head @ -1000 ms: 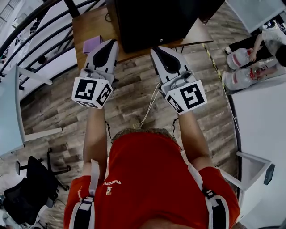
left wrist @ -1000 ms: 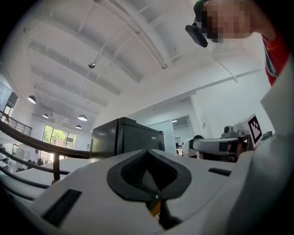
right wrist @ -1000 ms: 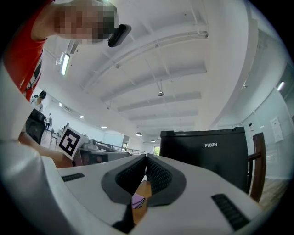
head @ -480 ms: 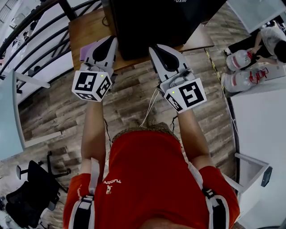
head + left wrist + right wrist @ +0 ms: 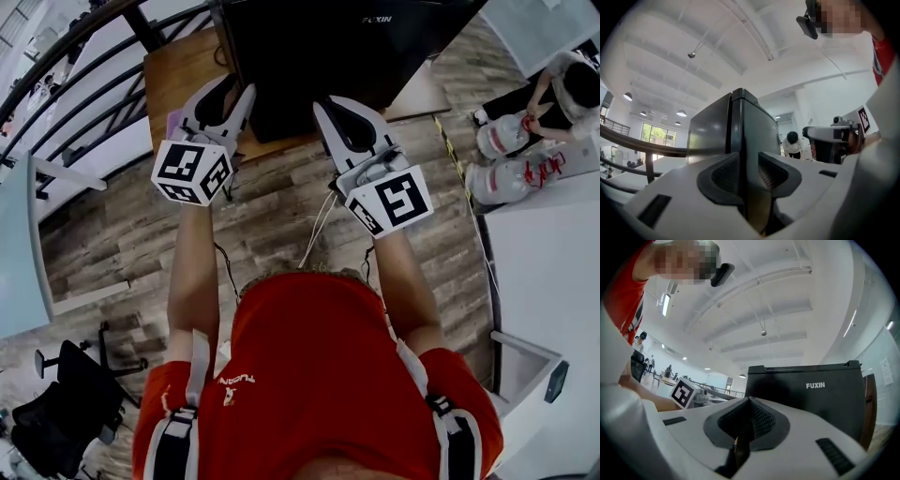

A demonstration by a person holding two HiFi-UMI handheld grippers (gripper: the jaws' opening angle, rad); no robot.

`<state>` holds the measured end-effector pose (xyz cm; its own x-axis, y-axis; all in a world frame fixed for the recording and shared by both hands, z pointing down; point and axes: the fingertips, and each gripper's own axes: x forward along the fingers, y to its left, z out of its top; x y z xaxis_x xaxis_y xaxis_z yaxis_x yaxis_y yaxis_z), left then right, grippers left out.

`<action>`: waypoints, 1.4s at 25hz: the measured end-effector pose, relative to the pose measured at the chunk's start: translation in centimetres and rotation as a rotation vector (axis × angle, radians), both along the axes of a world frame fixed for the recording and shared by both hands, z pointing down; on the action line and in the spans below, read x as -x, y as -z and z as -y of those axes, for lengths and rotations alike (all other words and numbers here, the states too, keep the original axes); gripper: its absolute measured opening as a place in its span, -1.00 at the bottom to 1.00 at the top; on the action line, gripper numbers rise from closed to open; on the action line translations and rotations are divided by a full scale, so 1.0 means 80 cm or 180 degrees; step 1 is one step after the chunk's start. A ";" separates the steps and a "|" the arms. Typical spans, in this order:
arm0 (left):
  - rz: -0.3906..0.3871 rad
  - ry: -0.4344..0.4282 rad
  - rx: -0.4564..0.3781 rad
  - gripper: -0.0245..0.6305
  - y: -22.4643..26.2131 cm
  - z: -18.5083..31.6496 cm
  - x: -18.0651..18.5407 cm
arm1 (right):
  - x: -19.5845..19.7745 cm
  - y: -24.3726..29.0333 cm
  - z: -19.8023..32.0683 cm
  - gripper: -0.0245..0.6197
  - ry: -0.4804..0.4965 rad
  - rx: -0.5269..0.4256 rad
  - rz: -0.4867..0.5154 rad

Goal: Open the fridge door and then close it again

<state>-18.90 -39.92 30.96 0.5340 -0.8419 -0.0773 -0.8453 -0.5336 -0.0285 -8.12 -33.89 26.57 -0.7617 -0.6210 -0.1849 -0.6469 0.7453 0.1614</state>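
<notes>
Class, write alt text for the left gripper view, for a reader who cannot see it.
The left gripper has just been opening its jaws, which hold nothing and frame the corner edge of a black fridge ahead. The right gripper shows at the right, under a white ceiling.

The fridge (image 5: 347,47) stands on the tabletop (image 5: 183,70). To its right, water bottles (image 5: 502,176) lie on the floor (image 5: 267,192); a chair (image 5: 56,412) stands well apart, left.
</notes>
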 end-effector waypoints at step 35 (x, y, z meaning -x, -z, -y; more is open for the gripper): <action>0.0103 -0.0151 0.0104 -0.38 -0.012 0.040 -0.005 | -0.017 -0.020 0.011 -0.84 -0.0100 0.0138 -0.0068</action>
<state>-18.46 -43.09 31.95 0.5751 -0.8174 -0.0323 -0.8180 -0.5740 -0.0374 -6.75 -34.81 28.16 -0.7451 -0.6519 -0.1411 -0.6669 0.7312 0.1433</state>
